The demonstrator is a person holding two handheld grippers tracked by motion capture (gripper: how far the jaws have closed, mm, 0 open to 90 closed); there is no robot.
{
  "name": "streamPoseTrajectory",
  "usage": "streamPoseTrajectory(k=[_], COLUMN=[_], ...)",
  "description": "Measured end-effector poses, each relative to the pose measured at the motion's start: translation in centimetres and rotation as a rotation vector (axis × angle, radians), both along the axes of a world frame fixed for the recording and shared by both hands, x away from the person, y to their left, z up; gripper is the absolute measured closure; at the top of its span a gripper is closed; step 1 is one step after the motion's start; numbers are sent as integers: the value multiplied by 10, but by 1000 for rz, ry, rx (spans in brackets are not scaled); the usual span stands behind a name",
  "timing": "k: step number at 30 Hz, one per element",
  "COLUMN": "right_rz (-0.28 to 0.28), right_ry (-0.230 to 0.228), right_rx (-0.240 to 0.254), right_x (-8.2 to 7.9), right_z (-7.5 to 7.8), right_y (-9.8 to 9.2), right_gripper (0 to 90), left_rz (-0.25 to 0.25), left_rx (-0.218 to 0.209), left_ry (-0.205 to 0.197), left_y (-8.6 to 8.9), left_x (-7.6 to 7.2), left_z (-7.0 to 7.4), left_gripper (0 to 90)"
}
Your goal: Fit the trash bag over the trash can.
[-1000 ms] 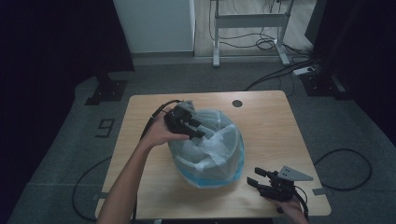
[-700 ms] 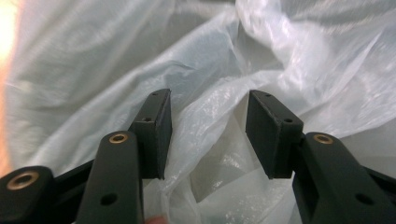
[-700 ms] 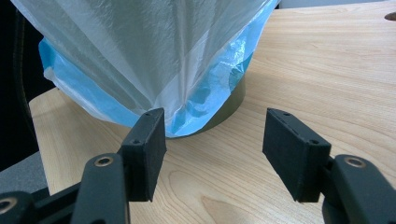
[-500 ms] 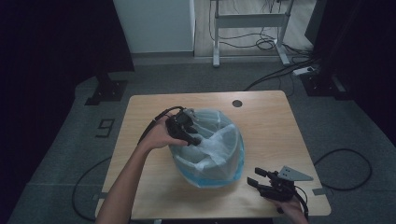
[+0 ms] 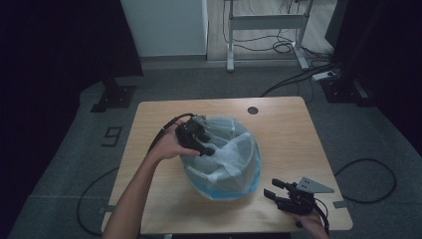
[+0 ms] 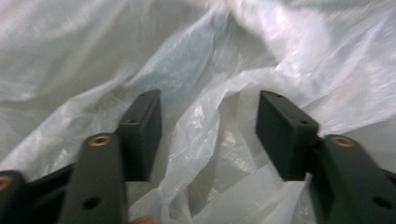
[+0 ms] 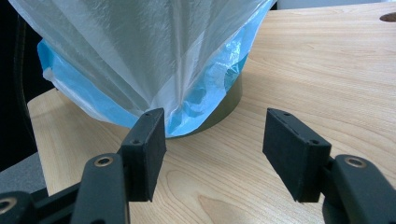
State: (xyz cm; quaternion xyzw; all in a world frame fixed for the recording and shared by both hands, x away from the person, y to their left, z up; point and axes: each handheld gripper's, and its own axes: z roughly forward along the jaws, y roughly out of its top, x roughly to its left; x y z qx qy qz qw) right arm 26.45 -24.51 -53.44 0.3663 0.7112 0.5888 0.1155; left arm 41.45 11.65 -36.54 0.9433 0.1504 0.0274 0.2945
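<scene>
From the high view, a thin, crinkled, translucent white plastic bag with a blue lower edge (image 5: 224, 159) drapes over a round dark-sided bin in the middle of the pale wooden table (image 5: 293, 129). The film is glossy and rumpled into soft folds, bulging into a dome. A small round dark hole (image 5: 253, 110) sits in the tabletop at the far edge, well apart from the bag. Beyond the table lie grey floor, loose black cables and a white metal stand. My left gripper (image 5: 203, 145) rests on the upper left of the bag, its cable trailing off to the left. My right gripper (image 5: 276, 190), with its grey three-cornered plate, sits at the near right corner of the table, just beside the bag and clear of it.

In the left gripper view, wrinkled white film lies all around the two black, blocky jaws. A raised crease of plastic stands between them, yet the pads (image 6: 142, 133) do not press on it. These jaws have just been opening; the bag is released.

In the right gripper view, smooth wood grain runs under my jaws. The bag hangs in pleats, its blue hem gathered over the dark olive wall of the round bin (image 7: 229, 105). My right jaws stand wide apart, grasping nothing, with bare table between them.
</scene>
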Motion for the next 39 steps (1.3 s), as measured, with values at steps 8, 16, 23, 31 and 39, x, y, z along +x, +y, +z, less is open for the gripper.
streamPoseTrajectory(k=[8,16,23,31,39], right_rz=[-7,-15,-19,-27,-21], right_ry=[-4,-9,-15,-19,-26], right_rx=[-1,0,-5,-20,-24], right_x=[-1,-1,-2,0,2], right_z=[1,2,2,2,3], right_y=[-1,-3,-3,-2,3], right_gripper=[382,380,380,380,379], left_rz=[57,126,150,182,233], left_rx=[-153,-272,-326,-372,-417], left_ry=[-54,-117,-154,-188,-204], left_y=[17,35,51,65,90], left_x=[-6,-19,-39,-66,-94], left_z=[6,12,13,11,3], left_gripper=[309,307,308,310,309])
